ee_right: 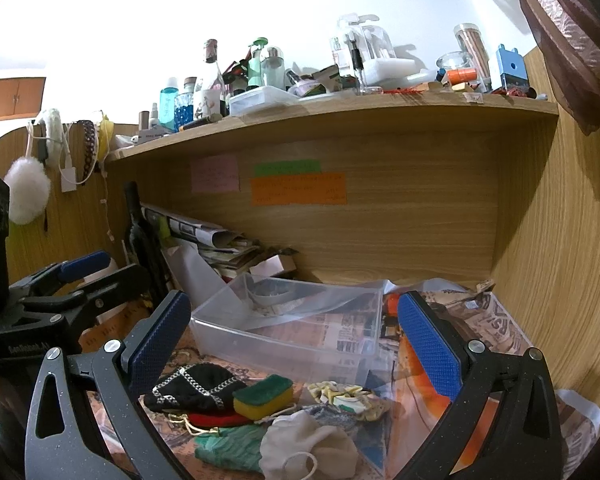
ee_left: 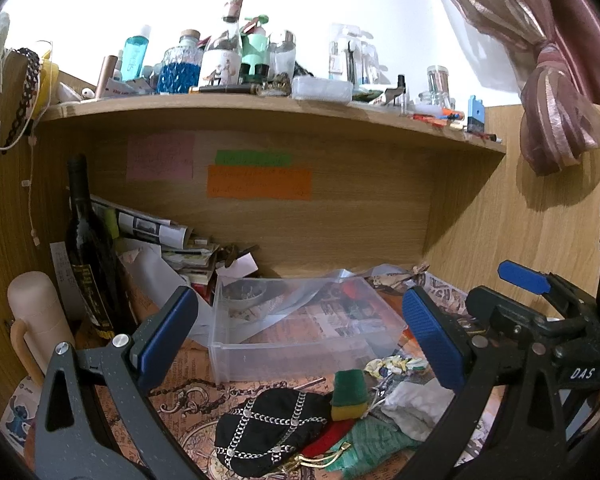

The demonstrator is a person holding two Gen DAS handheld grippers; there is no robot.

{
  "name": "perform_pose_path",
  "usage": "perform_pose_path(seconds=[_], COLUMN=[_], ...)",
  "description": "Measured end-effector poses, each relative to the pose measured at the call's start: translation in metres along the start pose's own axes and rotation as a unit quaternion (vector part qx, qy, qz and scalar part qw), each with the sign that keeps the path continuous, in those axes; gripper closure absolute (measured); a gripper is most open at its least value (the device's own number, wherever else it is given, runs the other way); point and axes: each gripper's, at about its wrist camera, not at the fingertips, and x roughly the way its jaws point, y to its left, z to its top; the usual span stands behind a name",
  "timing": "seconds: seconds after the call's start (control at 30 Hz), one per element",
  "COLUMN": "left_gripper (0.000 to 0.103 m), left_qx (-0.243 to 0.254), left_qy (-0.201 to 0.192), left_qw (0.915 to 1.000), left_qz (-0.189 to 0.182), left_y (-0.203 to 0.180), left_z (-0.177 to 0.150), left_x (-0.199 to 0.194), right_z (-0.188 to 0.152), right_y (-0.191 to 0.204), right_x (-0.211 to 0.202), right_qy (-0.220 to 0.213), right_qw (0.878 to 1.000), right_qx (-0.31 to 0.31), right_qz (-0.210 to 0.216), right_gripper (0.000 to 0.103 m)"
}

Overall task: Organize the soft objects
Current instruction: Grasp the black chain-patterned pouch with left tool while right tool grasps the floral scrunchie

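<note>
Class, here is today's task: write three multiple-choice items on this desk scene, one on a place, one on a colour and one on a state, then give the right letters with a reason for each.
1. Where does the sponge lie?
A. in the clear bin
B. in front of the clear bin, among the soft things
C. on the shelf

2. What colour is the sponge's top layer?
A. green
B. pink
C. white

3. How do the right tongs stand?
A. shut on the sponge
B. shut on the black pouch
C. open, holding nothing

Answers: 1 B, it rests beside the black pouch, outside the bin. 2 A, green over yellow. 3 C, the jaws are wide apart with nothing between them.
</note>
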Motion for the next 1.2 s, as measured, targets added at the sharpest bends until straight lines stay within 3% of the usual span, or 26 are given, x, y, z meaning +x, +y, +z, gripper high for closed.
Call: perform_pose_path(seconds=[0.27,0.47,0.67,0.9,1.07,1.2], left_gripper=[0.0,0.0,0.017,0.025,0.035,0.057], left_qx=[-0.002,-0.019,-0.02,-0.045,-0.057,-0.052], left_qy=[0.081,0.158,0.222,0.286,0.298,0.295], left_qw=[0.9967,0.9873,0.9747,0.9569,0.9521,0.953], left_qz=[-0.005,-0.005,0.002,-0.024,-0.041,-0.047], left_y=[0.019,0.039,0.05,0.06,0.059,0.057], left_z=[-0.021,-0.052,-0.076,-0.102,-0.108,-0.106], left_x=[0.031,0.06,0.087,0.113,0.115,0.111], right_z=[-0.013,-0.034,-0.056,-0.069,-0.079,-0.086], right_y=[-0.026,-0.06,-0.086,-0.09,-0.082,-0.078], right_x=[0.023,0.042,0.062,0.081,0.099,0.11], right_qy=[0.053,0.112,0.172,0.218,0.253,0.274], right_qw=[0.998,0.992,0.983,0.974,0.965,0.958], right_qx=[0.007,0.028,0.045,0.062,0.063,0.067], right_qz=[-0.02,-0.043,-0.052,-0.01,0.027,0.046], right_gripper=[0.0,0.0,0.002,0.013,0.033,0.057])
